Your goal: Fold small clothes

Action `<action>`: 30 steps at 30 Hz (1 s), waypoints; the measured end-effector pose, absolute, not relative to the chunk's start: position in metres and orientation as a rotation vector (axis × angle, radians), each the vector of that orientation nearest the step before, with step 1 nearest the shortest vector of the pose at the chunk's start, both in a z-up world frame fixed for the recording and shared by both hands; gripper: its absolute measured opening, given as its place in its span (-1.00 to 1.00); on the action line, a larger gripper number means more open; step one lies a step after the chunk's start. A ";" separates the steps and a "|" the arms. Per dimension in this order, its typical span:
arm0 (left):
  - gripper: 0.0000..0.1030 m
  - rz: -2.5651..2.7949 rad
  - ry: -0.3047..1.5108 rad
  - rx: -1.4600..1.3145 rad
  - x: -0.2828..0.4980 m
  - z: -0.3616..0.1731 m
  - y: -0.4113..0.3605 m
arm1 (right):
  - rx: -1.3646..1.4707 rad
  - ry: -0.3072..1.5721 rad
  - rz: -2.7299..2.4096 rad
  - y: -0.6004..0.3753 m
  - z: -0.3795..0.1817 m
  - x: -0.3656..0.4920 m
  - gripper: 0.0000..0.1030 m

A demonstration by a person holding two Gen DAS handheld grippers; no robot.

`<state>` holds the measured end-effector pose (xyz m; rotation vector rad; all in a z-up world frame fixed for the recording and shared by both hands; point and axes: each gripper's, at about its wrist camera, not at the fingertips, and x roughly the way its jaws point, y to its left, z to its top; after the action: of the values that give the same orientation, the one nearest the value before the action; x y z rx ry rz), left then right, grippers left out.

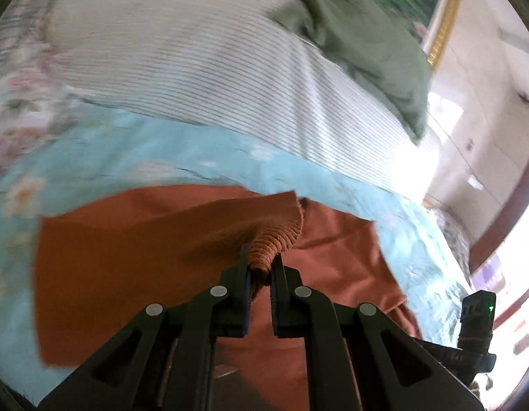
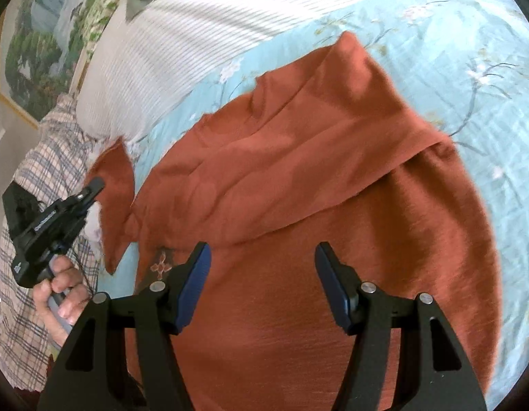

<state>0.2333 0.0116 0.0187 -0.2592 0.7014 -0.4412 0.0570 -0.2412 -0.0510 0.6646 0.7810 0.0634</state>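
Rust-orange knit garment was seen spread on a pale blue floral quilt, partly folded, with one layer already laid diagonally across the body. Its ribbed hem edge was pinched between the closed fingers of the left gripper, and that portion was lifted clear of the rest of the cloth. In the right wrist view the left gripper was seen at the garment's loose flap, held by the person's hand. The right gripper was held just above the garment's wide lower body, its fingers spread well apart and nothing between them.

The garment lay directly ahead of and beneath the right gripper, its long axis judged to run away from that gripper toward the far folded corner. The left gripper, already holding cloth, was judged the nearer to the fold edge; the coming move would probably depend on carrying that held edge across the garment's body.

Beyond the garment lay a white ribbed blanket, with an olive-green crumpled cloth upon it. A plaid sheet lay beside the garment, and a gold-framed landscape picture stood beyond the blanket.
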 end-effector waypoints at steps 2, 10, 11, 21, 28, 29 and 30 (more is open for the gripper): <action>-0.86 -0.496 0.715 -0.244 0.244 0.008 -0.023 | 0.678 0.771 0.041 -0.252 -0.051 0.054 0.25; -0.79 -0.569 0.846 -0.110 0.274 -0.058 -0.130 | 0.708 0.752 -0.005 -0.273 -0.049 0.056 0.25; -0.72 -0.568 0.871 -0.094 0.275 -0.067 -0.135 | 0.707 0.753 0.000 -0.273 -0.049 0.058 0.25; 0.05 -0.484 0.827 -0.091 0.214 -0.053 -0.058 | 0.697 0.780 0.092 -0.254 -0.055 0.117 0.25; 0.05 -0.214 0.847 -0.185 0.192 -0.059 0.071 | 0.656 0.840 0.103 -0.238 -0.071 0.171 0.25; 0.03 -0.185 0.856 -0.188 0.192 -0.063 0.084 | 0.650 0.850 0.107 -0.236 -0.074 0.176 0.25; 0.01 -0.148 0.875 -0.188 0.194 -0.070 0.098 | 0.642 0.862 0.106 -0.233 -0.076 0.183 0.25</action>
<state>0.1942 0.0983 -0.0697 -0.1875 0.8755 -0.1481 0.1825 -0.2331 -0.0763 0.6417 0.8620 0.1064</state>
